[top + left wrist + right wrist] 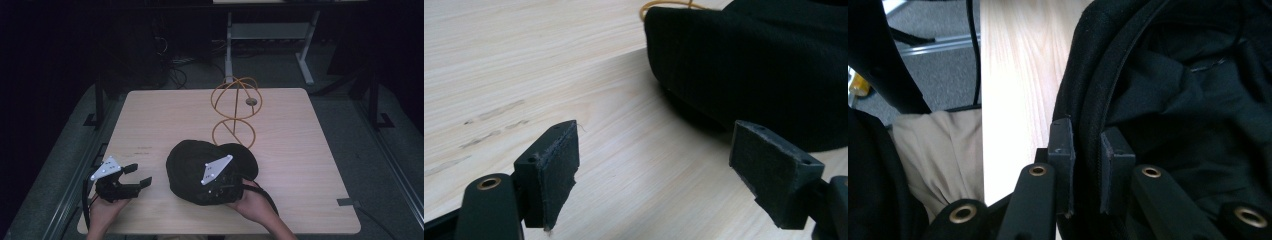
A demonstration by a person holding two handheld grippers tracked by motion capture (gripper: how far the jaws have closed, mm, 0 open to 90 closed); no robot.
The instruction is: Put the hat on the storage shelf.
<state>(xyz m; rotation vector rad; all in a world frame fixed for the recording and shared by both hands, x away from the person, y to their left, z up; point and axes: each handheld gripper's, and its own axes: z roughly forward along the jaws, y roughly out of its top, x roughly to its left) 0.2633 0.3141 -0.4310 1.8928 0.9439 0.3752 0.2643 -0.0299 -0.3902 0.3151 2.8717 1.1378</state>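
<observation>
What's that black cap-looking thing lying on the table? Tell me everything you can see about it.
The black cap looks like soft dark cloth, rounded and dome-shaped in the high view. It lies on the wooden table, toward the person's edge, just in front of a yellow wire stand. The right gripper view shows its crumpled lining and a stitched rim. The right gripper has its jaws closed on that rim, one inside, one outside. The left gripper is open beside the cap, not touching it.

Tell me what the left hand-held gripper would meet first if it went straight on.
Probably the black hat: the left hand-held gripper, jaws open, points at its near edge across bare table.
</observation>
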